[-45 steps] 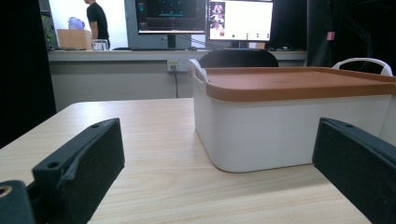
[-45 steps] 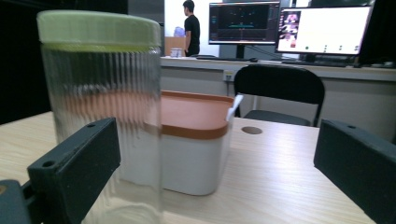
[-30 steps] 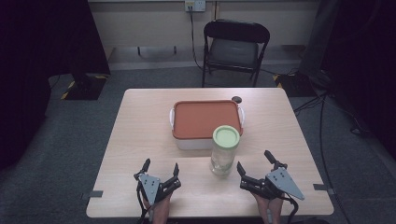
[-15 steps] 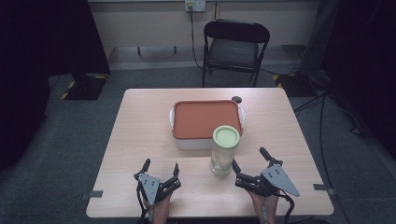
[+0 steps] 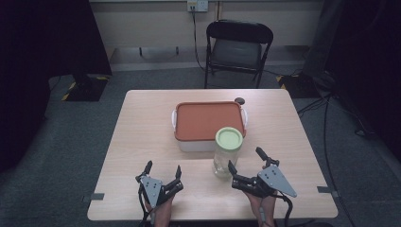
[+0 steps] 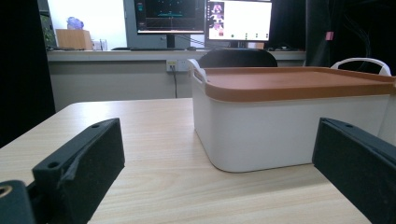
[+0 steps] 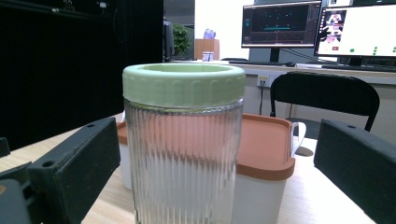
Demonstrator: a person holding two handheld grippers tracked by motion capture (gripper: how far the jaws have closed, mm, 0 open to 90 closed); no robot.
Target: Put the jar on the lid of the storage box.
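Jaws spread wide on left gripper [image 5: 164, 174] and right gripper [image 5: 246, 166] (nothing held); jar [image 5: 228, 150] just beyond right.

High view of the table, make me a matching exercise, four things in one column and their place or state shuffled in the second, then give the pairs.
Column one:
1. glass jar
2. white box
3. black chair
4. left gripper

Column two:
A. beyond the table's far edge
B. open, near the table's near edge
C. capped with a pale green lid
D. covered by an orange lid

Pairs: 1-C, 2-D, 3-A, 4-B
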